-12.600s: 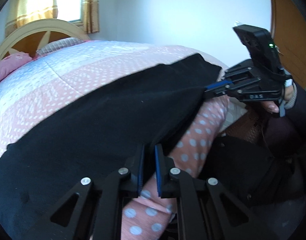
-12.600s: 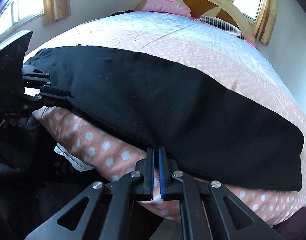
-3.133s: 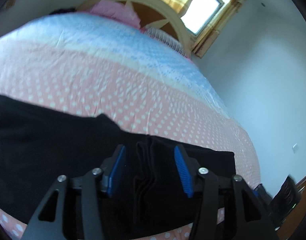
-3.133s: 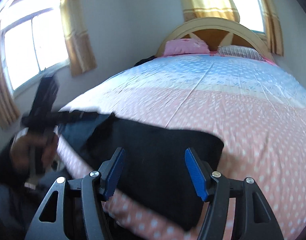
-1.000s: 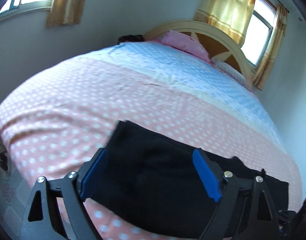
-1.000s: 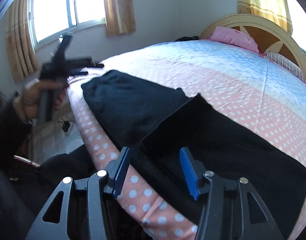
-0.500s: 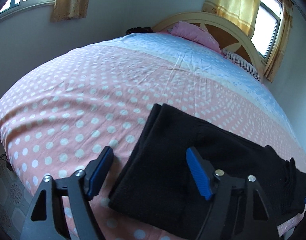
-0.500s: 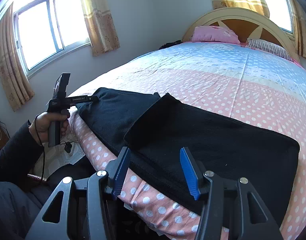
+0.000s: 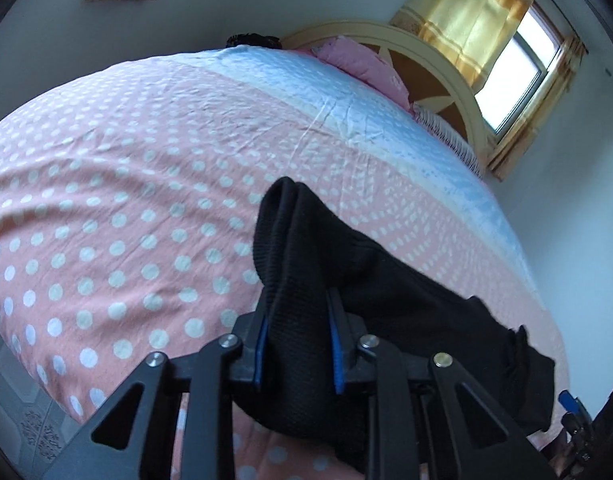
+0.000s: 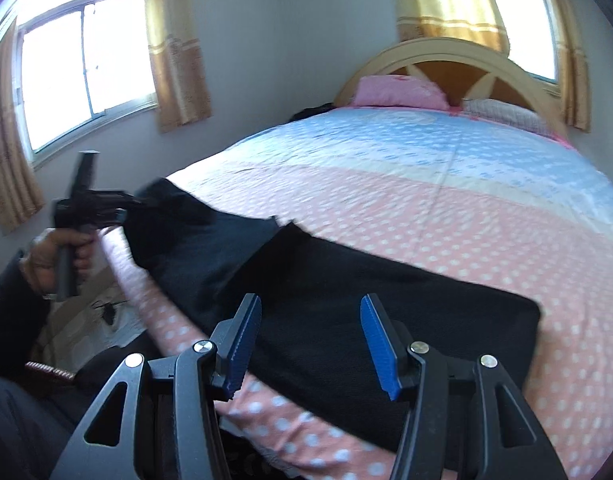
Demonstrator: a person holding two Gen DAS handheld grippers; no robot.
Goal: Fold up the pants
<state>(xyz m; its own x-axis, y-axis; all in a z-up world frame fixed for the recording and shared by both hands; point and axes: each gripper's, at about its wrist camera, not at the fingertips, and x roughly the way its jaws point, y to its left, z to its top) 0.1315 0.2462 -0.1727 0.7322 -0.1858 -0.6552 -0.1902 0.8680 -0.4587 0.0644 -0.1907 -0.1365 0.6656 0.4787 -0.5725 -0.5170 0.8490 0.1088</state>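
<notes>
The black pants lie folded along the near edge of the pink dotted bed. My left gripper is shut on the thick left end of the pants, which bunches up between the blue pads. From the right wrist view the left gripper holds that end lifted a little off the bed. My right gripper is open and empty, just above the near edge of the pants, touching nothing.
The bed cover is pink with white dots in front and pale blue behind. Pink pillows and a curved headboard stand at the far end. Windows with yellow curtains line the walls. The floor lies left of the bed.
My left gripper has closed on the left end of the pants and lifted it. My right gripper has stayed open over the pants' near edge.
</notes>
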